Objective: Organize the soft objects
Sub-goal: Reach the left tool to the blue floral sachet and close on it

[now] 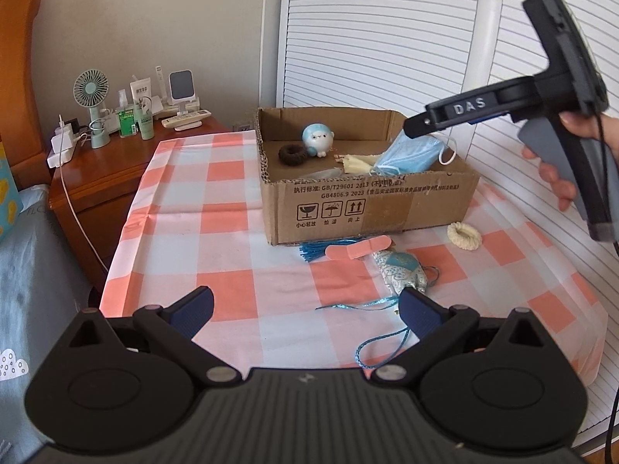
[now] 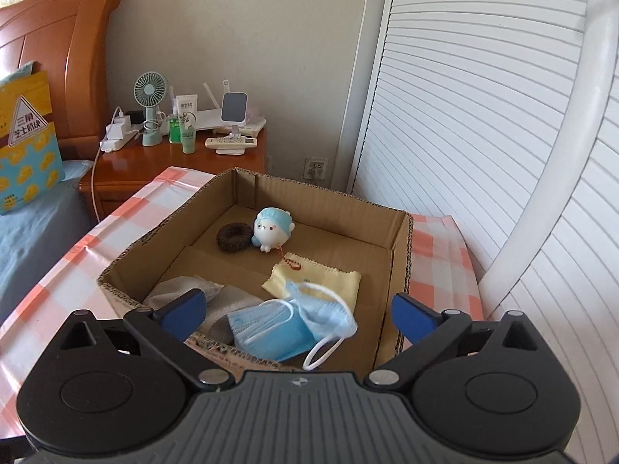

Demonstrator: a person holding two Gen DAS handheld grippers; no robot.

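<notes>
Checked tablecloth [image 1: 232,201] beside wooden nightstand [image 1: 116,170], white louvred doors [image 1: 367,38] behind.

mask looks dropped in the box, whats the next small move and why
Probably lower the open left gripper onto the patterned blue pouch just ahead of it. The face mask already lies in the cardboard box, clear of the right gripper, whose jaws stand wide, while the pouch is still out on the tablecloth.

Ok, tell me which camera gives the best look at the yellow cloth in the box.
The right wrist view: it looks down into the cardboard box, so the yellow cloth lies open, only its near edge covered by the blue face masks. The left wrist view shows just a pale strip of it above the box's front wall.
</notes>
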